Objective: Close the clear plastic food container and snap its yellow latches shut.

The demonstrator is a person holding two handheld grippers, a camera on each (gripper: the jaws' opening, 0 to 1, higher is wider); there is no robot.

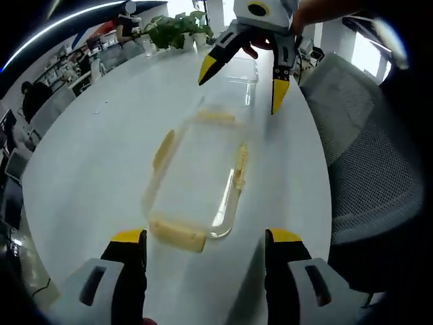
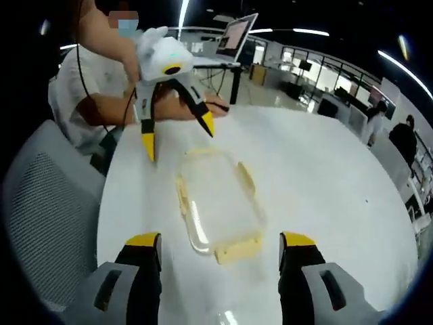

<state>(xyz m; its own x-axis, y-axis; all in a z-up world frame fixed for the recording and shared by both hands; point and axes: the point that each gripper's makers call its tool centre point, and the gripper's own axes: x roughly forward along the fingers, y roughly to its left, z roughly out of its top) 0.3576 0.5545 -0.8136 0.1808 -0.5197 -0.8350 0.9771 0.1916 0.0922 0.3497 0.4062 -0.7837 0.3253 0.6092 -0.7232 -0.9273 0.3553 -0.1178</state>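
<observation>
Clear plastic food container lies flat on the white desk, its lid on top and yellow latches at its short ends and long sides. We see it near the desk's curved edge, the side where a grey mesh chair stands, and well apart from the far end of the desk where a potted plant sits.

In the left gripper view, we look along our left gripper, whose jaws stand wide apart on either side of the container's near short end, holding nothing. Across the container, our right gripper hangs over the far short end, its yellow-tipped jaws spread wide and empty.

In the right gripper view, the container runs away from us between the spread jaws of the right gripper, one end latch just ahead of them. The left gripper hovers at the opposite end with jaws open, gripped by a hand. Behind it a person's other hand rests on the desk, and an open laptop stands beyond.

We cannot tell whether the latches are snapped down.
</observation>
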